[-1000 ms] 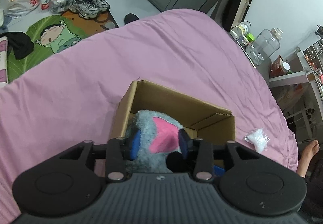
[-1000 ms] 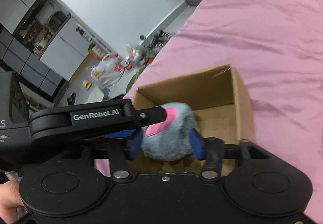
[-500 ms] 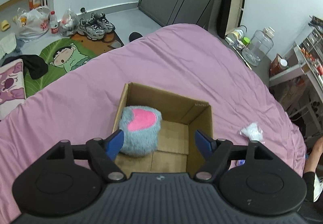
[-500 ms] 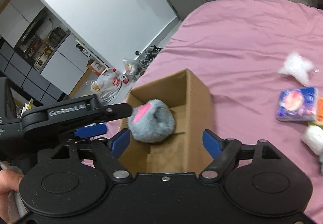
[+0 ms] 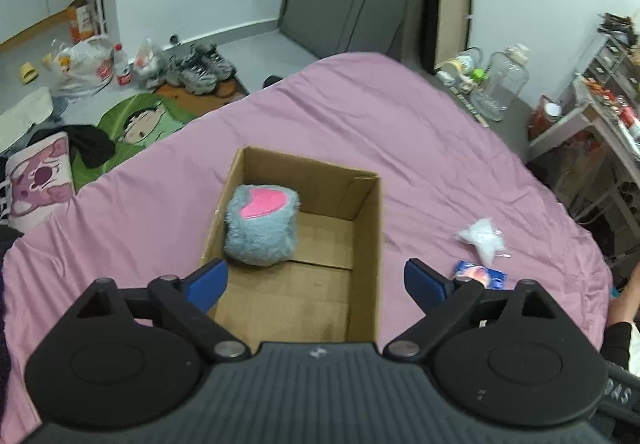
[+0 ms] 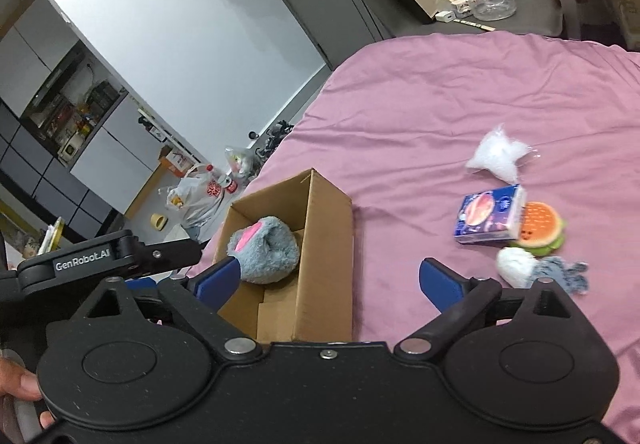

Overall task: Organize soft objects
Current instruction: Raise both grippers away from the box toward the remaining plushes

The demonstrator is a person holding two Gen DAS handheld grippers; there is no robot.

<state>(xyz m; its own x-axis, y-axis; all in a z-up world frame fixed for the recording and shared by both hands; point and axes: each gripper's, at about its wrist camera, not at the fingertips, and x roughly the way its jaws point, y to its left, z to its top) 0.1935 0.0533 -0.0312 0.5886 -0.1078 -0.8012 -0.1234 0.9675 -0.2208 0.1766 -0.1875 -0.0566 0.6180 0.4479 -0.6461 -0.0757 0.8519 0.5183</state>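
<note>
While a second ago both of your grippers were pinched on the grey plush toy [image 5: 260,230] over the cardboard box [image 5: 366,244], now neither touches it. The toy lies inside the box, against the left wall in the left wrist view, with its pink patch facing up. Your left gripper [image 5: 316,280] has pulled back and up from the box, and its jaws are opening, wide apart with nothing between the blue pads [image 5: 208,280]. Your right gripper [image 6: 326,278] has drawn away as well; its jaws are opening too, and only the near corner of the box shows between them, untouched. Because you have backed off, more of the pink bedsheet [image 6: 420,104] has come into sight to the right of the box: a clear bag of white stuffing [image 6: 498,158], a blue tissue pack [image 6: 488,216], a burger-shaped plush [image 6: 540,228] touching the pack, and a white and grey soft toy [image 6: 520,264] just below them. The box stands where it stood before.
</note>
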